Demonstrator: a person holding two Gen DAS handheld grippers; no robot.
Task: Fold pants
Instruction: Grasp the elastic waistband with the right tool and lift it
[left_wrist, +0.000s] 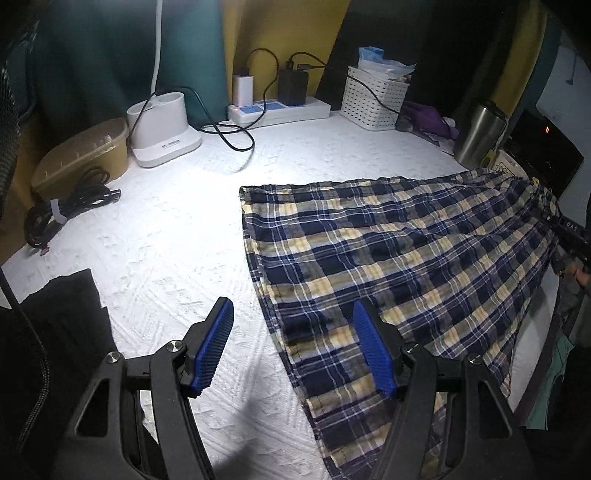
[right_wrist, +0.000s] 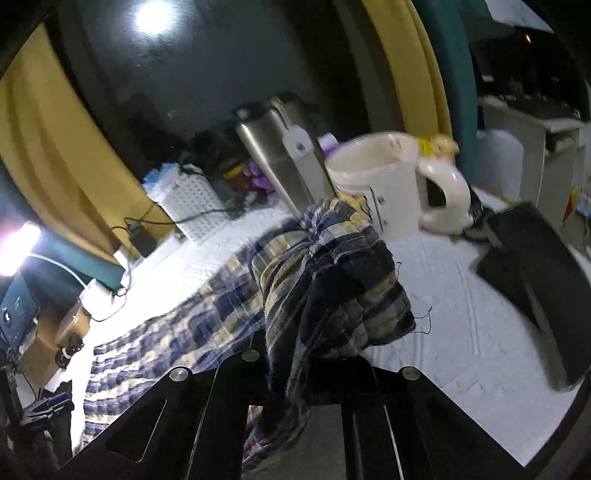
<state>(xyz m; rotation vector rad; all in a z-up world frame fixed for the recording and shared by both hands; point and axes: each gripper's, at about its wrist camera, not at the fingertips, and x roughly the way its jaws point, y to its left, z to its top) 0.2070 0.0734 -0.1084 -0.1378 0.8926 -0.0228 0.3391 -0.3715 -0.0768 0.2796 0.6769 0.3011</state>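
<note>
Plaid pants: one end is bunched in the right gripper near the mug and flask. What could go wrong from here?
1. The right gripper is shut on a thick wad of the plaid pants; the fold may come out lopsided or creased.
2. The lifted cloth hangs close to the white mug and steel flask; a swing could knock them.
3. The left gripper is open, holding nothing, so the far end may drag across the white cover.

I count one pair of plaid pants (left_wrist: 399, 258), one white basket (left_wrist: 373, 98), one steel tumbler (left_wrist: 478, 133), one power strip (left_wrist: 280, 110), one mug (right_wrist: 388, 184), two grippers.
</note>
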